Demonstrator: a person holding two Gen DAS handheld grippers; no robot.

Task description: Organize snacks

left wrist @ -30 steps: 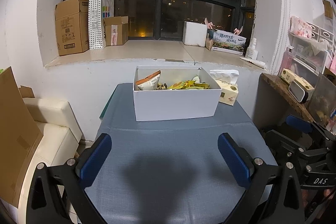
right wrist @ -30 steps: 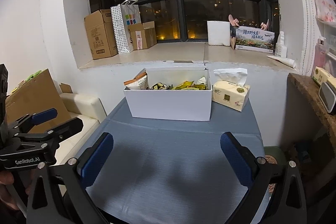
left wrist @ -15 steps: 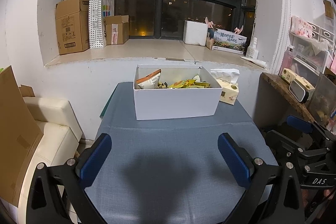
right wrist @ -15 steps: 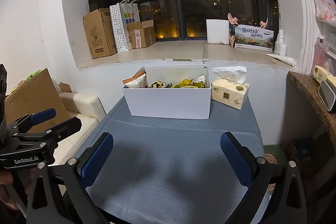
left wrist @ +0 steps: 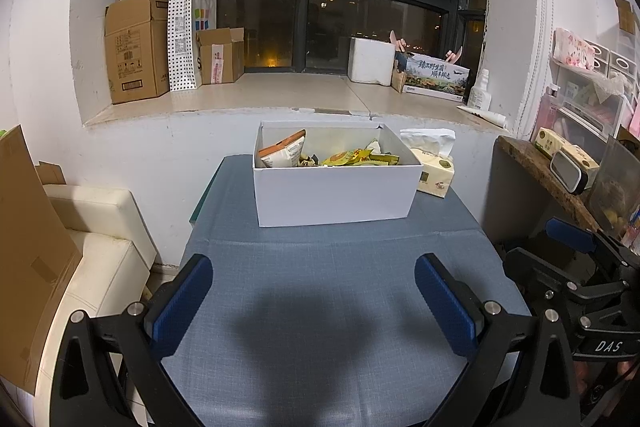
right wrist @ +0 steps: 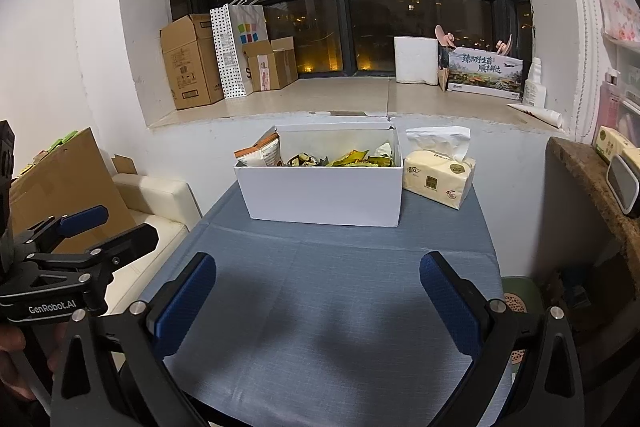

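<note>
Snacks (left wrist: 328,157) lie in the white box (left wrist: 336,195) at the tabletop's (left wrist: 320,287) far end, straight ahead of both grippers, long side facing them. Left gripper (left wrist: 316,299) and right gripper (right wrist: 320,301) hover spread and empty, about equally near.

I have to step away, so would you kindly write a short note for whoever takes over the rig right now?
Left gripper: open, empty, above the table's near end.
Right gripper: open, empty, alongside it.
White box sits at the far end of the blue-clothed table, with the snack packets inside it; the orange bag leans in its left corner. Tissue pack stands right of the box.
Done: no loose snacks visible on the cloth.
Left: confirm the contents; sort if needed.
</note>
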